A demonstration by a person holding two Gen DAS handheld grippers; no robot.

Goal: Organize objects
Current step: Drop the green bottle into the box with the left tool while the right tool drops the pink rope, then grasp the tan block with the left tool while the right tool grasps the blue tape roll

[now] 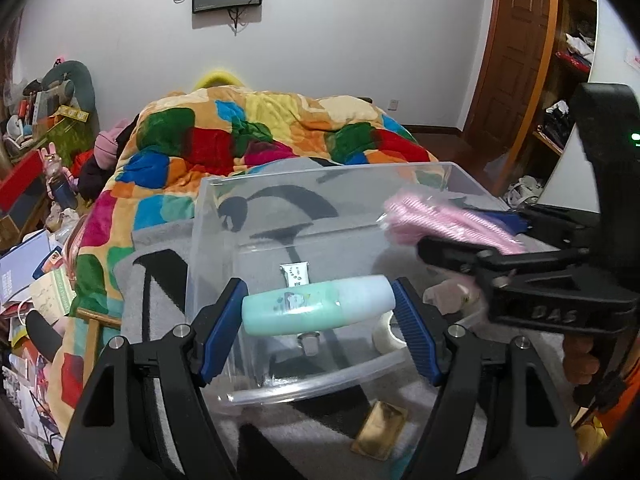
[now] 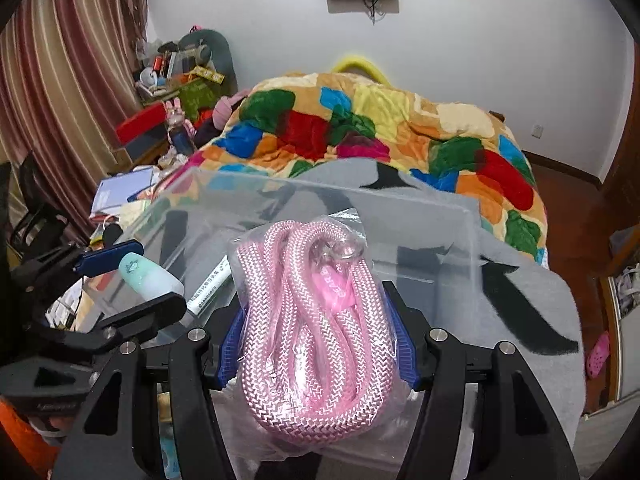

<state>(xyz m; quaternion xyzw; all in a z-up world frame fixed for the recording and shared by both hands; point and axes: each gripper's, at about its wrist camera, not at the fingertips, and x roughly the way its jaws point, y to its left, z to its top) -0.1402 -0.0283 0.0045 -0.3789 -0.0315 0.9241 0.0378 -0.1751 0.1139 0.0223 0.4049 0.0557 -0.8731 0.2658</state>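
Observation:
My left gripper (image 1: 320,308) is shut on a mint green bottle (image 1: 316,304), held sideways over the near rim of a clear plastic bin (image 1: 328,176). The bottle also shows in the right wrist view (image 2: 148,274). My right gripper (image 2: 316,344) is shut on a bagged coil of pink rope (image 2: 312,328) and holds it above the bin (image 2: 420,208). In the left wrist view the rope (image 1: 440,220) hangs over the bin's right side. Inside the bin lie a white tube (image 1: 295,274) and a roll of clear tape (image 1: 386,336).
The bin stands on a grey and black blanket (image 1: 160,280) on a bed with a multicoloured quilt (image 1: 260,128). A small gold packet (image 1: 380,432) lies on the blanket in front of the bin. Cluttered books and boxes (image 1: 32,272) fill the left side.

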